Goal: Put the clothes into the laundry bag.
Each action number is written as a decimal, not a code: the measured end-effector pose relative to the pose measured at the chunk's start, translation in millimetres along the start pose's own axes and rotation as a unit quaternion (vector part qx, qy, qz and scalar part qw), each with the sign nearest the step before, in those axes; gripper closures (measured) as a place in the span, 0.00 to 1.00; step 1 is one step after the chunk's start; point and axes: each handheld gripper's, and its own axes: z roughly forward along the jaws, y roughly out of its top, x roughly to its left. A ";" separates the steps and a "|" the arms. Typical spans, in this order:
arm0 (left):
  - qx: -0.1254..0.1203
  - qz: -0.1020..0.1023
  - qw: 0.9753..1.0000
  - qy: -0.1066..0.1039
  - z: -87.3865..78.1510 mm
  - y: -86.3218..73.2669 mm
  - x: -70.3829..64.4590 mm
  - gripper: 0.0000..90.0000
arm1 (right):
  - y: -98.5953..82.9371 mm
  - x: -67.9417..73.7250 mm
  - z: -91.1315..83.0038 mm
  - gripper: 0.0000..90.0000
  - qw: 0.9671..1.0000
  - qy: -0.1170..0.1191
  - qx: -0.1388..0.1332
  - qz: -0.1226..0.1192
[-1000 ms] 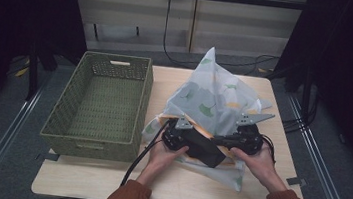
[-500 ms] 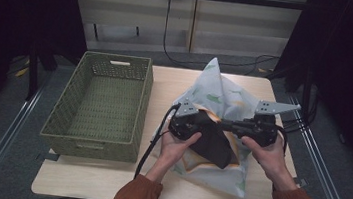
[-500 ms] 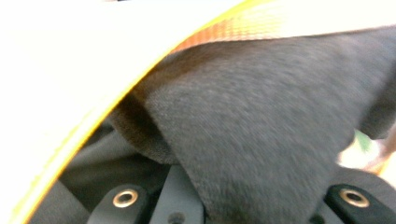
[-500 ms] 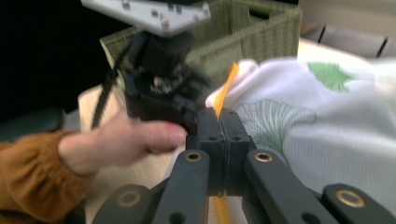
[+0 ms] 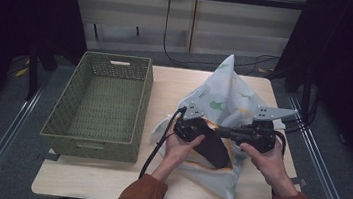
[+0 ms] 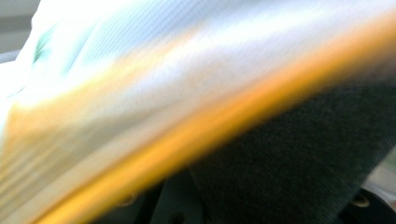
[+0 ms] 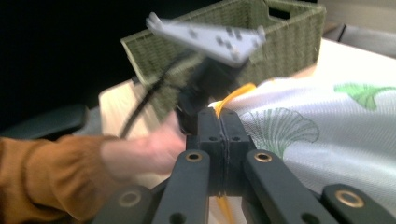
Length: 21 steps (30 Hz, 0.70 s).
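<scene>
a blurred sheet of pale white fabric with faint green marks (image 6: 154, 60) fills the upper part, very close to the lens. an orange edge band (image 6: 224, 116) runs slantwise beneath it, touching a dark grey woven cloth (image 6: 299, 163) at lower right.

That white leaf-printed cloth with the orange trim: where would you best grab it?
Pinch the white, green-leaf-printed cloth at its orange-trimmed edge, coming in from the side along the table. The hem is thin and stands free, so flat jaws close across it, as the right tongs appear to do.
</scene>
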 end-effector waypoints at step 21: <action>0.069 0.014 0.998 0.001 -42.9 -43.7 10.7 0.42 | -43.5 -21.8 44.7 0.99 0.995 -0.006 0.092 0.031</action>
